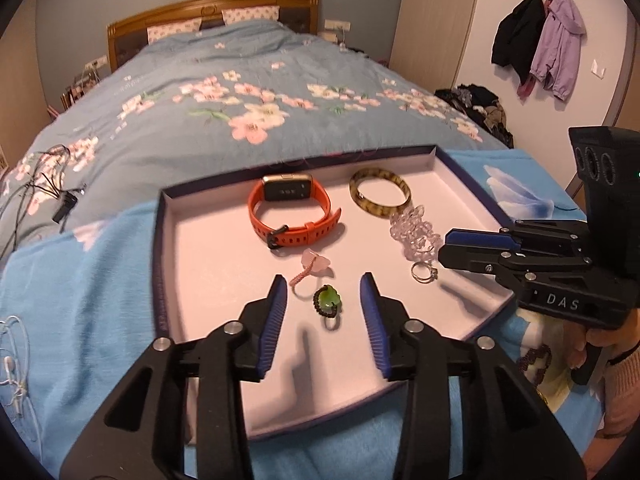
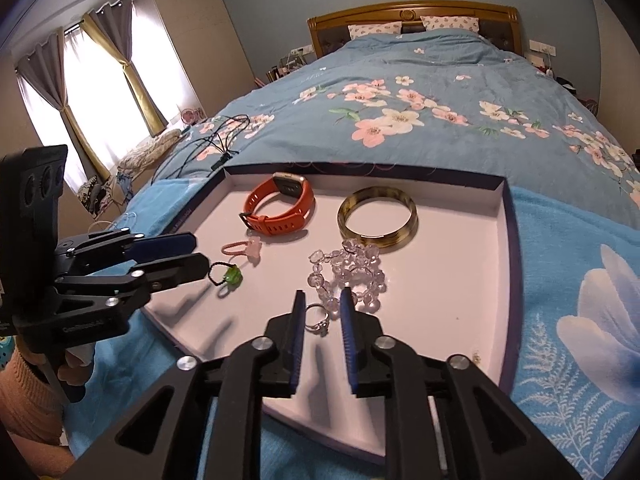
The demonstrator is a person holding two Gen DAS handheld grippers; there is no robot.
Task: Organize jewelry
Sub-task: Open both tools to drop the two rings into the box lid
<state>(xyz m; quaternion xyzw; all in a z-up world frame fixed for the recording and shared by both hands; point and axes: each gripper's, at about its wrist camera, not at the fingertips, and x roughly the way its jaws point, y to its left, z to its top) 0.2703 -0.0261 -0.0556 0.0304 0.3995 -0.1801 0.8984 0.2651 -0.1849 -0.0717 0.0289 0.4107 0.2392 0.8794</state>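
A shallow white tray lies on a blue blanket on the bed. In it are an orange watch, an amber bangle, a clear bead bracelet, a pink ring, a green ring and a silver ring. My left gripper is open, just above the green ring. My right gripper is open, its fingers on either side of the silver ring.
Black cables lie on the floral duvet to the left of the tray. White earphones lie on the blanket at far left. A dark bead bracelet lies on the blanket right of the tray. A small gold item rests in the tray's right corner.
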